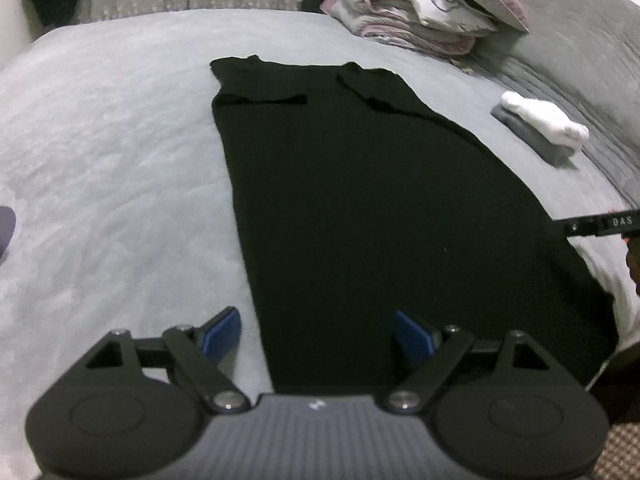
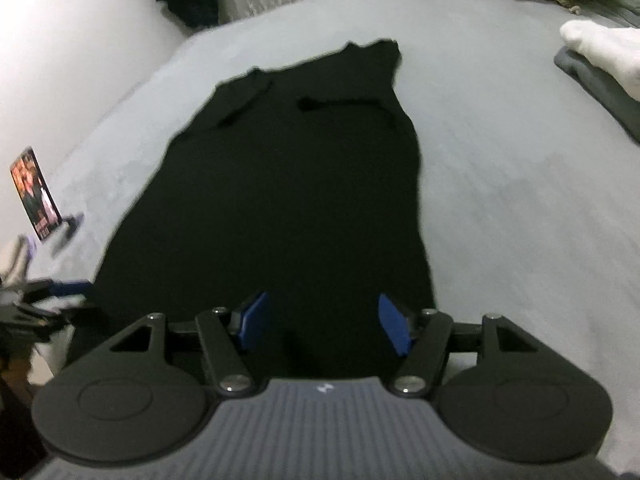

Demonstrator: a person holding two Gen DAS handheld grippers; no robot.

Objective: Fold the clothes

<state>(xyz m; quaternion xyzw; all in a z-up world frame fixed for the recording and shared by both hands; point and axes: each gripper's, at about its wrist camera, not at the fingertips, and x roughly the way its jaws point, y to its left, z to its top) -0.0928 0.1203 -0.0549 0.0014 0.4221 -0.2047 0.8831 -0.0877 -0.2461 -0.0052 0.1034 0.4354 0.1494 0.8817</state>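
Observation:
A black garment (image 1: 360, 200) lies flat on the grey bed (image 1: 120, 160), its sleeves folded inward at the far end. My left gripper (image 1: 316, 320) hovers open over the near left edge of the cloth, one blue pad (image 1: 224, 332) above the sheet and the other above the fabric. In the right wrist view the same garment (image 2: 288, 184) stretches away from me. My right gripper (image 2: 322, 304) stands open over its near right part, with nothing pinched. The left gripper (image 2: 60, 288) shows blurred at the left edge. Part of the right gripper (image 1: 600, 224) pokes in from the right.
A small folded stack of grey and white clothes (image 1: 540, 124) (image 2: 600, 68) sits on the bed to the right. Piled bedding (image 1: 420, 4) lies at the far end. A phone (image 2: 36, 192) stands propped near the left bed edge.

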